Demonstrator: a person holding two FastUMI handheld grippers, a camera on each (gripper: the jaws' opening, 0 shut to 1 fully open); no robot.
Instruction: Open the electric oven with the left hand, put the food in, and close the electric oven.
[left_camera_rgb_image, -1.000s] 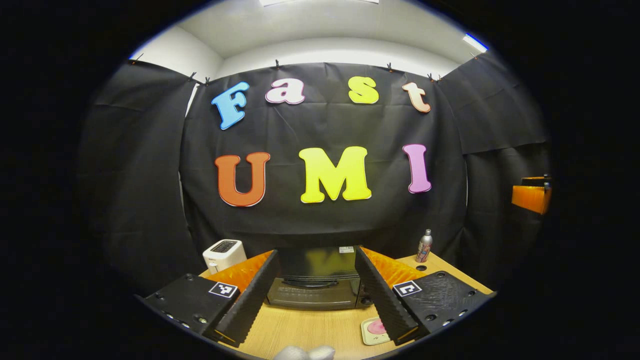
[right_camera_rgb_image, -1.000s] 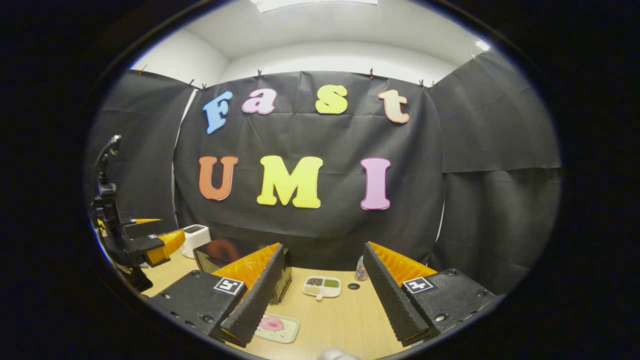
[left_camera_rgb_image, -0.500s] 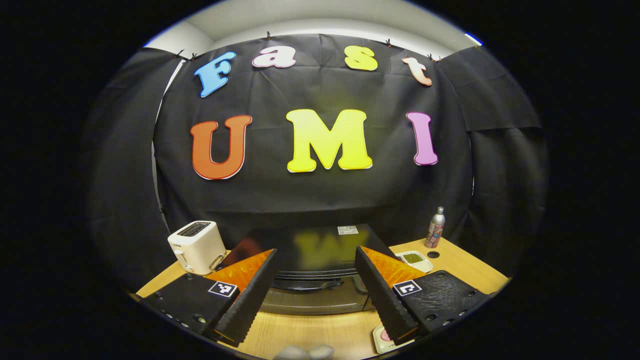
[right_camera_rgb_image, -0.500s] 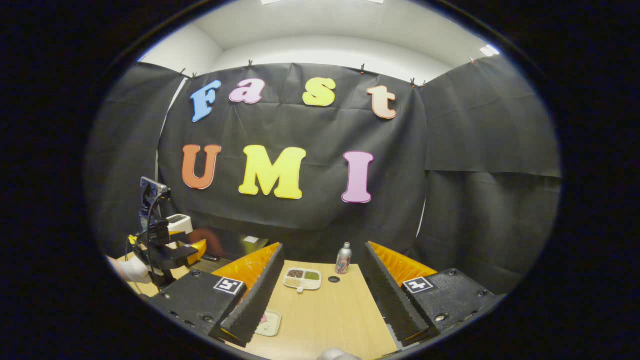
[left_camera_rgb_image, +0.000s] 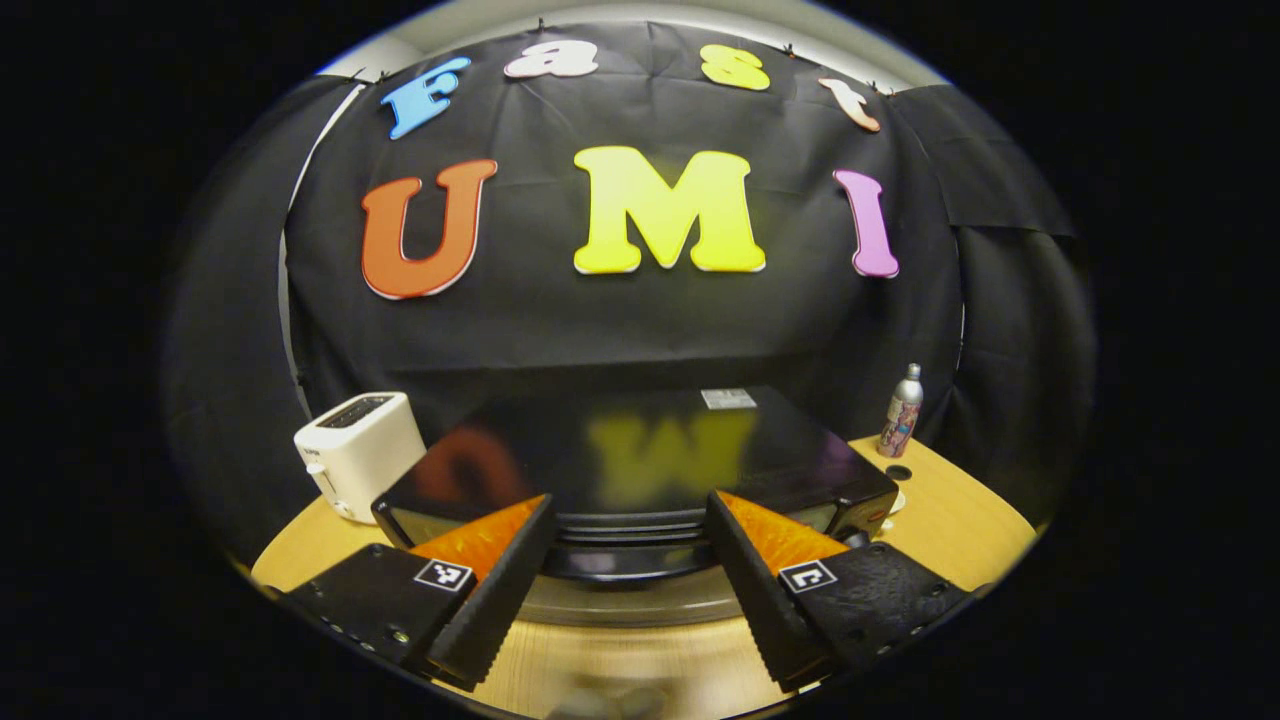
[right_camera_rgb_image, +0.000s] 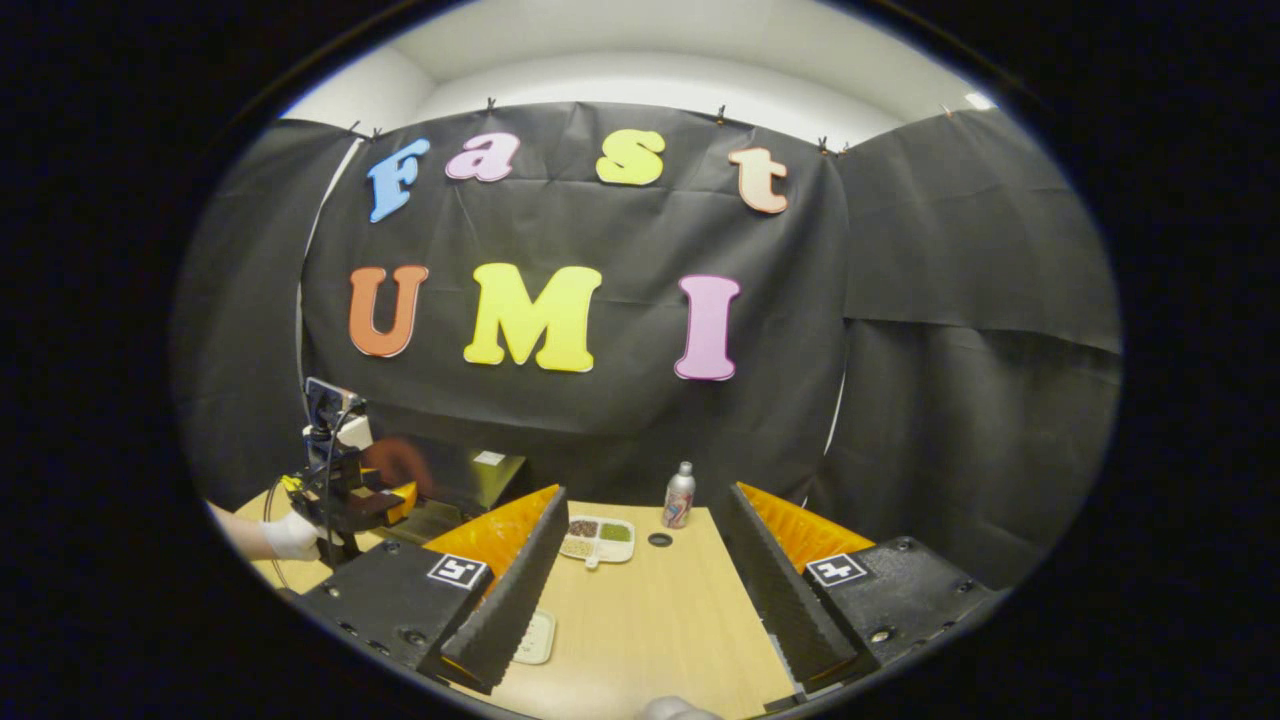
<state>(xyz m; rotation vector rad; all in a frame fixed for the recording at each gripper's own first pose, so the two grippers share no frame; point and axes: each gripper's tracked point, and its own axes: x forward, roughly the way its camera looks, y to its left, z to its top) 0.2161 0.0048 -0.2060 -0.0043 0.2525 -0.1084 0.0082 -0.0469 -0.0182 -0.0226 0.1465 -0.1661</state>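
Tray with 3 compartments, brown and green fillings showing, lies ahead of the right gripper, beside a bottle. Both grippers gape, holding nothing. Left gripper sits just before the oven, fingers flanking its handle; door faces the gripper, long axis crosswise.

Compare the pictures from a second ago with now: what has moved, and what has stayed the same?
The left gripper has closed in on the oven, its fingers now either side of the door handle, open, nothing gripped. The right gripper drifted right, away from the oven. Oven shut; toaster, bottle and tray unmoved.
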